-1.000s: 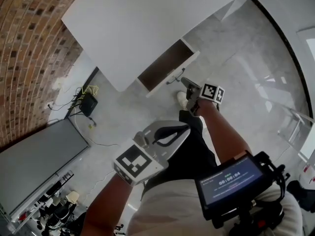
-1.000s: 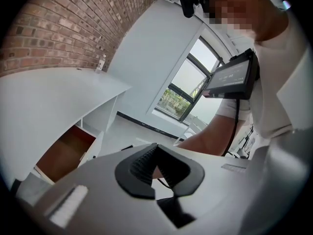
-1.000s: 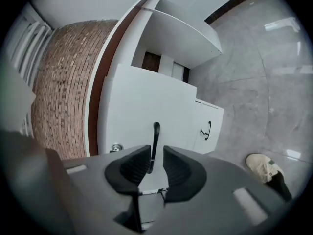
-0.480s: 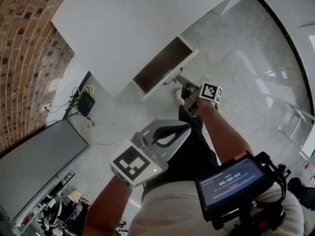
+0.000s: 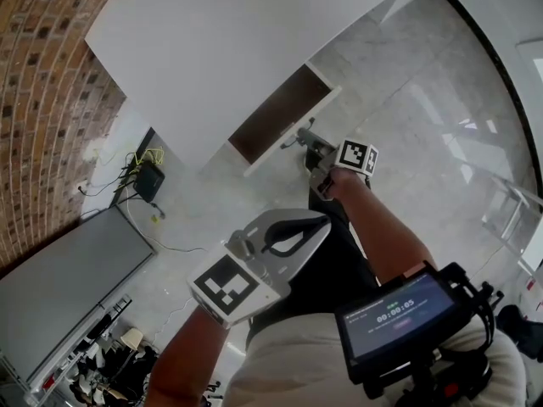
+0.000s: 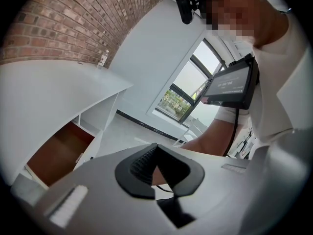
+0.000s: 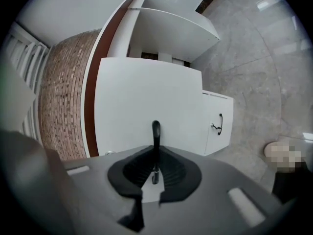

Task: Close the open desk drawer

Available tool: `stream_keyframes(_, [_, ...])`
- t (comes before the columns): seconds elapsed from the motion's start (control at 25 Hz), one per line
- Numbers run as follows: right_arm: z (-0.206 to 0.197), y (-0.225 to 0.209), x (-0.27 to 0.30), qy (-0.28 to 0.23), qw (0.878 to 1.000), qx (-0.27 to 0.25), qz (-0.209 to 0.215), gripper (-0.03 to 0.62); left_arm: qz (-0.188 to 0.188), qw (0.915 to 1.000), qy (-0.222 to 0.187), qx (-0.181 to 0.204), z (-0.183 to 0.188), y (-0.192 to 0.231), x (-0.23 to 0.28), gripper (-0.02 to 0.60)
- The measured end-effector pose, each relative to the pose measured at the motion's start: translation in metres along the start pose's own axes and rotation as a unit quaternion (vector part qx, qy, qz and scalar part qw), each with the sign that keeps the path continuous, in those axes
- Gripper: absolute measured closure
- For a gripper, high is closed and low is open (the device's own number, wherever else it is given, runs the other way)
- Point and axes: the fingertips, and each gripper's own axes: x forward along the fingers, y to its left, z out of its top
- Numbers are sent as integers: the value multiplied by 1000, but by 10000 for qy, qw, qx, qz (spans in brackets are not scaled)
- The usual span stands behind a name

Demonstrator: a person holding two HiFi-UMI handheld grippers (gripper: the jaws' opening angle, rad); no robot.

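Observation:
A white desk (image 5: 212, 41) has its drawer (image 5: 271, 113) pulled out, the brown inside showing. In the head view my right gripper (image 5: 310, 145) reaches to the drawer's white front, at the black handle (image 5: 299, 134). From the right gripper view, the handle (image 7: 155, 131) runs straight between the jaws of my right gripper (image 7: 155, 153), which are shut around it against the drawer front (image 7: 146, 97). My left gripper (image 5: 318, 221) is held low near the person's waist, shut with nothing in it. The left gripper view shows the left gripper (image 6: 155, 151) and the drawer (image 6: 58, 153) off to its left.
A brick wall (image 5: 42, 100) runs along the left. A black box with cables (image 5: 151, 179) lies on the floor beside a grey panel (image 5: 68, 287). A cabinet door with its own handle (image 7: 218, 124) sits below the drawer. A screen (image 5: 399, 316) hangs on the person's chest.
My right gripper has moved up from near the person's foot to the drawer front and now has the handle between its jaws. The left gripper has hardly moved.

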Motion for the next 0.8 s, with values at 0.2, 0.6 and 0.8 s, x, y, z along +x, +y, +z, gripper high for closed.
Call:
stream_keyframes(0.2, [1,-1,5,-233,9995,220,44,569,-76,10000,-5,37,3,4,3,577])
stream_keyframes(0.6, [6,2,35,-258,9986,441,100,569,-123,9999,-51,26,7,14,6,577])
stream_keyframes(0.8, [10,7,47,-270,9984,455,193,569,-145,9998,-52,109,12,11,8,577])
